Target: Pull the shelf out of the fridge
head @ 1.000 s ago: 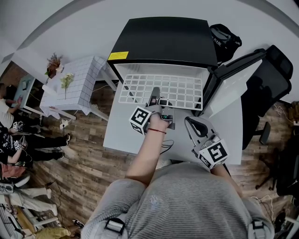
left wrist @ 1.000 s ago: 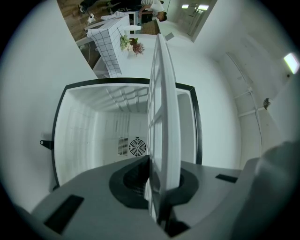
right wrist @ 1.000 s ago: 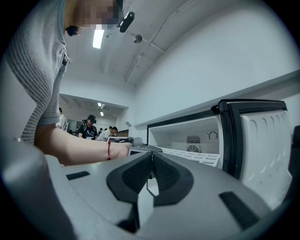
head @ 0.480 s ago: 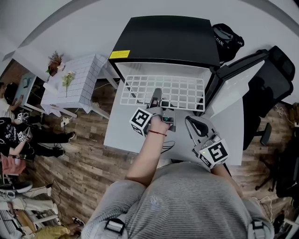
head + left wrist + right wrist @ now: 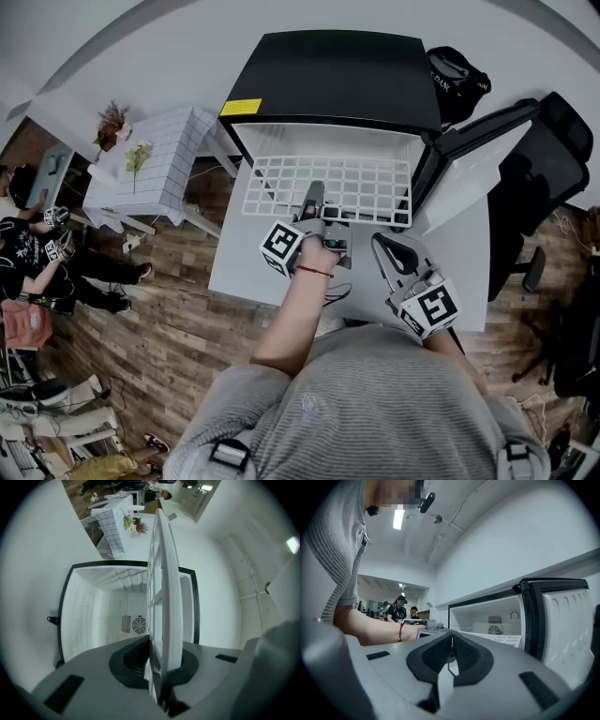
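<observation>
Head view. The black mini fridge (image 5: 333, 70) stands at upper centre on a white table (image 5: 239, 267), its door (image 5: 469, 164) swung right. The white wire shelf (image 5: 361, 183) projects partway out, its front edge clamped by the left gripper (image 5: 313, 194). The right gripper (image 5: 382, 251), jaws pressed together and empty, hovers at lower right. A wood-plank floor (image 5: 159, 342) surrounds the table. A grid-patterned side table (image 5: 164, 164) stands at left.

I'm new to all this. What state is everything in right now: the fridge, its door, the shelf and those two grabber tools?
fridge: open.
fridge door: swung wide open to the right.
wire shelf: drawn partly out of the fridge, lying flat, gripped at its front edge.
left gripper: shut on the wire shelf.
right gripper: shut, holding nothing, off to the side of the wire shelf.
</observation>
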### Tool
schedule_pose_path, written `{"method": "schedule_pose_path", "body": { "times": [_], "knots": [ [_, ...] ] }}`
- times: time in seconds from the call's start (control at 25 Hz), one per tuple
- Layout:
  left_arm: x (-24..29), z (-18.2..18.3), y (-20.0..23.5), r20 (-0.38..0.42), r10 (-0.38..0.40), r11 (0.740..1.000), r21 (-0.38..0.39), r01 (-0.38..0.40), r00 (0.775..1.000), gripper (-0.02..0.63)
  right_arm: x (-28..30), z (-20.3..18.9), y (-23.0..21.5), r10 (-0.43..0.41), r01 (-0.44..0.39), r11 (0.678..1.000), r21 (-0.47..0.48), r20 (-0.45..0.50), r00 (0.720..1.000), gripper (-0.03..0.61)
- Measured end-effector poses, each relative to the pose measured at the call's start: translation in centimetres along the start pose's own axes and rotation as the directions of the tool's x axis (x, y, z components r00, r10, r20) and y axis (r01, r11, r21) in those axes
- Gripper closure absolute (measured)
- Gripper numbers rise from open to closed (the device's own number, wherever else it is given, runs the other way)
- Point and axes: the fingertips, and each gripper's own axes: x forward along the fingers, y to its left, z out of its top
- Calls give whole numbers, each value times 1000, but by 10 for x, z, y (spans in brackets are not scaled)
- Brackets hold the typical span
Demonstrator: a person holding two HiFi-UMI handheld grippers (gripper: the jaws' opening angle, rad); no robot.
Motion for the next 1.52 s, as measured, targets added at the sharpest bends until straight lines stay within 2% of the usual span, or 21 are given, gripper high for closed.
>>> {"method": "schedule_pose_path", "body": {
  "times": [0.32, 0.64, 0.76, 1.04, 1.52],
  "knots": [
    [-36, 3, 19, 34, 20, 1000, 7, -20, 999, 581, -10, 3, 15, 38, -38, 999, -7, 8, 999, 565],
    [-55, 21, 0, 114, -19, 998, 62, 12, 993, 581, -13, 6, 25, 67, -67, 998, 0, 19, 998, 565],
    [-58, 26, -5, 134, -30, 998, 62, 22, 990, 581, -12, 7, 29, 84, -84, 996, 4, 28, 996, 565],
    [-62, 20, -10, 134, -37, 998, 57, 30, 990, 581, -12, 12, 38, 125, -125, 992, -1, 55, 991, 565],
    [-66, 24, -14, 143, -37, 997, 68, 28, 989, 581, -11, 16, 46, 151, -150, 989, -14, 61, 987, 565]
  ]
}}
